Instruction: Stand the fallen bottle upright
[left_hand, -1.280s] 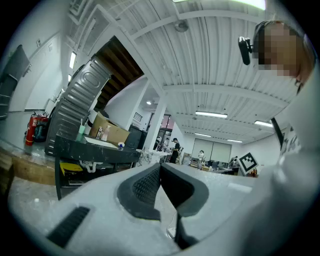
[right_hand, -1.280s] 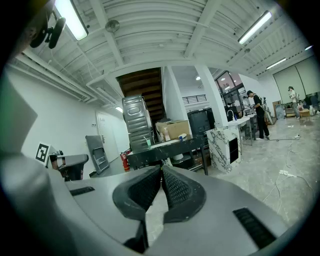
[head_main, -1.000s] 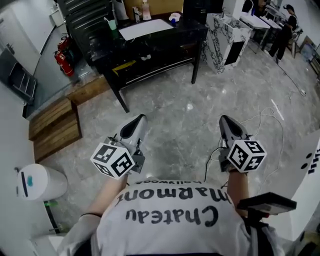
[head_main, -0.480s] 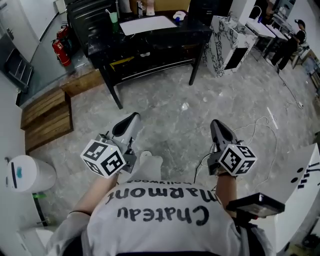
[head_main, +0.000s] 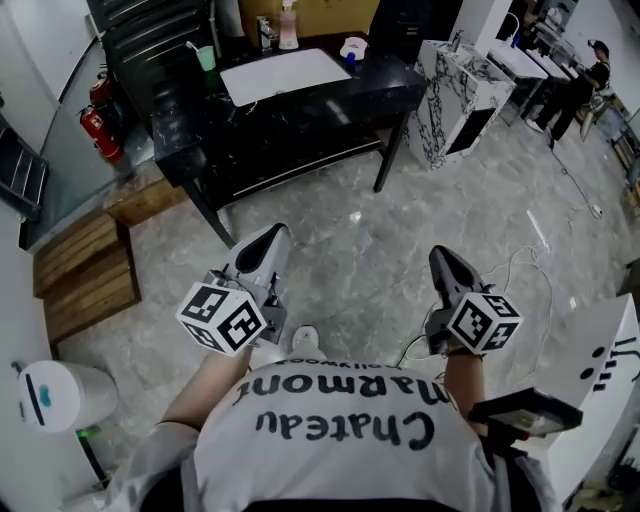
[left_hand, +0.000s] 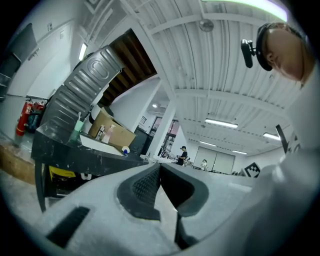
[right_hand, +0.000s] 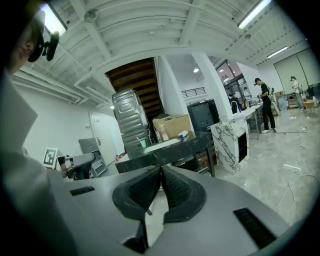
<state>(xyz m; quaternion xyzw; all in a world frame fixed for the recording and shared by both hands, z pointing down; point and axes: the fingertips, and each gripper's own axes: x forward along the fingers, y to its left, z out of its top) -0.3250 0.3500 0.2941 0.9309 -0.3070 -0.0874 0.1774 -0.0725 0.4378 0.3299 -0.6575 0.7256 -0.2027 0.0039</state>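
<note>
Left gripper (head_main: 272, 240) is pinched shut on nothing, and the right gripper (head_main: 447, 262) matches it, pads together and empty. Both are held out over the grey floor (head_main: 340, 250), well short of the black table's (head_main: 400, 85) near edge. On that table, a white mat (head_main: 285, 75) lies mid-top, a pump bottle (head_main: 288, 25) stands upright at the back edge, and a green cup (head_main: 205, 57) sits towards its left end. I can't pick out for certain the bottle that needs righting; the small white-and-blue object (head_main: 350, 47) right of the mat is my best guess. The danger is arriving with the jaws shut: a closed tip would nudge a lying bottle and send it rolling off the table. A careless reach could also topple the pump bottle.
</note>
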